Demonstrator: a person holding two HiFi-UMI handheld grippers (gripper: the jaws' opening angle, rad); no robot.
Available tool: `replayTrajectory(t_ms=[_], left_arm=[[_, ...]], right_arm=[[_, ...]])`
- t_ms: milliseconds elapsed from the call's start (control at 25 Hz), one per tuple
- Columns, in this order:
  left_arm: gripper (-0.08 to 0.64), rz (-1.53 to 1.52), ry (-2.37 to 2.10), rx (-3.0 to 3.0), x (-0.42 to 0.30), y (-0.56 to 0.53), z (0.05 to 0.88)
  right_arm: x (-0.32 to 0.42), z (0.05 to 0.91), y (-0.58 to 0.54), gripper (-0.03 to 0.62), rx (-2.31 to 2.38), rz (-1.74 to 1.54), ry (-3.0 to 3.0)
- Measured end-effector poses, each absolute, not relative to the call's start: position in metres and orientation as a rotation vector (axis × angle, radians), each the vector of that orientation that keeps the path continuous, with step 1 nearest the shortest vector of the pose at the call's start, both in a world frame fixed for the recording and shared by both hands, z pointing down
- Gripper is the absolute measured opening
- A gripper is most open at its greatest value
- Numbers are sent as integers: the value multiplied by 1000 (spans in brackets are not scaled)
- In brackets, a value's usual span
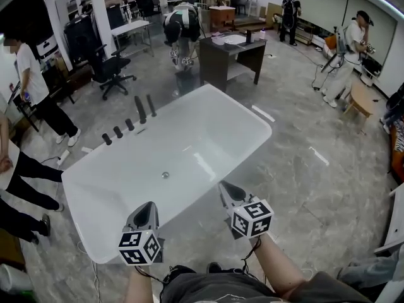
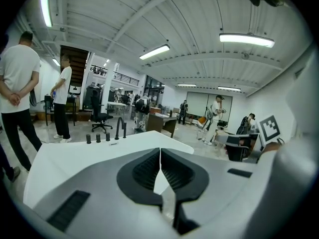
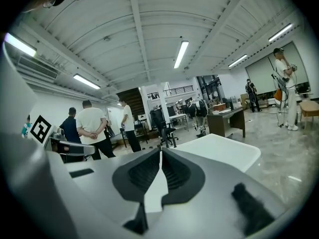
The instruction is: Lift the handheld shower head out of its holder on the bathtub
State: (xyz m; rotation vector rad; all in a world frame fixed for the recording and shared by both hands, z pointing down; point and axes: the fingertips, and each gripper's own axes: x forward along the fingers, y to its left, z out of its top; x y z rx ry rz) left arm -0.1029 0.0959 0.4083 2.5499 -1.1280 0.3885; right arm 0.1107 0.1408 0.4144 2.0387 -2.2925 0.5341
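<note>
Left gripper (image 1: 149, 207) and right gripper (image 1: 228, 188) both have their jaws pressed together on nothing, side by side over the near rim of the white bathtub (image 1: 208, 115). The handheld shower head (image 1: 140, 109) stands upright among black fittings (image 1: 118, 132) on the far left rim, well apart from both.

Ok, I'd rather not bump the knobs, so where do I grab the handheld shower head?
The shower head is probably the slimmer upright black stem on the bathtub rim. Grip its shaft mid-height, coming level from the basin side: it stands vertical, with the knobs along the rim to its left.
</note>
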Motion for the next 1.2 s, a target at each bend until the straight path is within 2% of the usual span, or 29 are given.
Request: replayTrajectory(t_ms=[320,720,1200], left_arm=[[17,394,-1134,2529,-78,50,419],[17,356,-1129,2526,-49,-70,427],[17,322,-1120,2479,-52,-184,438]], right_arm=[[136,432,97,28,2004,574,-2289],[172,435,-9,28,2016,575,-2259],[184,425,-133,28,1992,520,-2209]])
